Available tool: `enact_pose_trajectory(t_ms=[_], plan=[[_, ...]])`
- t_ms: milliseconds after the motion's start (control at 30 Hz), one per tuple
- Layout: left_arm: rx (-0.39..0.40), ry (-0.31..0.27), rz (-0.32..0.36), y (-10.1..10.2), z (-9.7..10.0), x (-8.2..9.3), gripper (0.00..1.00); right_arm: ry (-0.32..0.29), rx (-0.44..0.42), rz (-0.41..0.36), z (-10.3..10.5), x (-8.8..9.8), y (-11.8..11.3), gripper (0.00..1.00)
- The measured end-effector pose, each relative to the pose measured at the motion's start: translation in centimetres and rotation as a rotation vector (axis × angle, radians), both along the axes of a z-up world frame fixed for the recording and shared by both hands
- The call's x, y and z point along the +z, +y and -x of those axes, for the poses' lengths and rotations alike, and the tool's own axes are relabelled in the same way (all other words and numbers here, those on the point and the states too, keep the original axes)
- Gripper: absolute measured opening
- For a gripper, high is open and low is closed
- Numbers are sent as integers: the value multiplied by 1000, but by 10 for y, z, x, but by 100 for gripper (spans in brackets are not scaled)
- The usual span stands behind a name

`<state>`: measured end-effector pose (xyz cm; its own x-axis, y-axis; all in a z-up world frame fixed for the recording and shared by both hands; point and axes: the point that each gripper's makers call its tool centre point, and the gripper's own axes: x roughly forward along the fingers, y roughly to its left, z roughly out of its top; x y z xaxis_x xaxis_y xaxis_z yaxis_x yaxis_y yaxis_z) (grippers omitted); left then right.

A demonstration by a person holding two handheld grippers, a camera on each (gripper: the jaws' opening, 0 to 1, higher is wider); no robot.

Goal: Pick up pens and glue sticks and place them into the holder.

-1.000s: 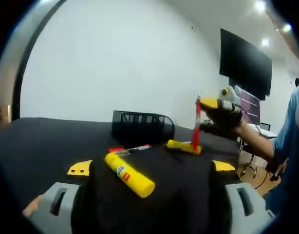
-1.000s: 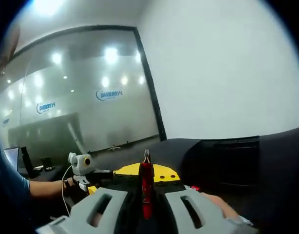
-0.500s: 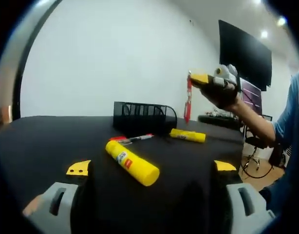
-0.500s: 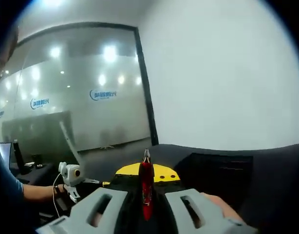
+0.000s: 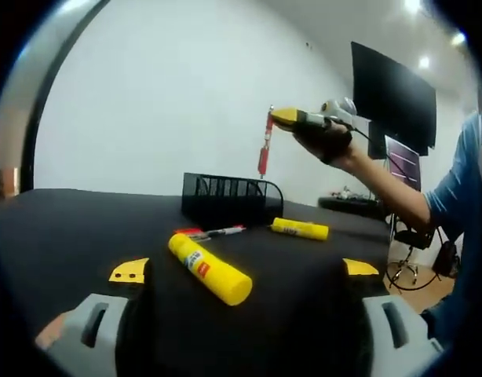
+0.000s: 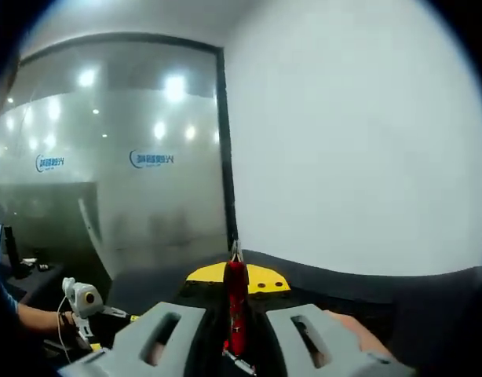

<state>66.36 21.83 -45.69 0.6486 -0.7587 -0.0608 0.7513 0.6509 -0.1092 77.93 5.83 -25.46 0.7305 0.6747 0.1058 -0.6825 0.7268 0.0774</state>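
Observation:
In the left gripper view the black mesh holder (image 5: 231, 199) stands at the back of the black table. Above it my right gripper (image 5: 279, 118) is shut on a red pen (image 5: 264, 151) that hangs nearly upright over the holder. A large yellow glue stick (image 5: 208, 269) lies near my left gripper (image 5: 239, 276), whose jaws stand open and hold nothing. A smaller yellow glue stick (image 5: 300, 228) and a pen with a red cap (image 5: 210, 232) lie in front of the holder. In the right gripper view the red pen (image 6: 236, 306) sits between the shut jaws of the right gripper (image 6: 236, 281).
The black table (image 5: 60, 228) has bare room on its left side. A dark screen (image 5: 392, 90) hangs on the wall at right. The person's forearm and blue sleeve (image 5: 453, 196) reach in from the right. A white wall and a glass partition (image 6: 107, 165) stand behind.
My right gripper has lifted the red pen up and to the left, from beside the small glue stick to above the holder. The left gripper has stayed put.

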Motion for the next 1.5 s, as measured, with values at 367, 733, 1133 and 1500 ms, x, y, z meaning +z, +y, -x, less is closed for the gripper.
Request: enact_pose_trajectory(t_ms=[367, 733, 1133, 1500], plan=[[-8, -4, 47, 3, 1, 6, 91, -12, -6, 9, -45, 7, 18, 4], [-10, -4, 46, 5, -3, 6, 90, -22, -24, -1, -86, 10, 23, 4], [-6, -9, 48, 9, -7, 6, 89, -21, -70, -9, -113, -15, 30, 4], [-2, -10, 52, 9, -8, 7, 89, 5, -76, 36, -117, -52, 45, 4]])
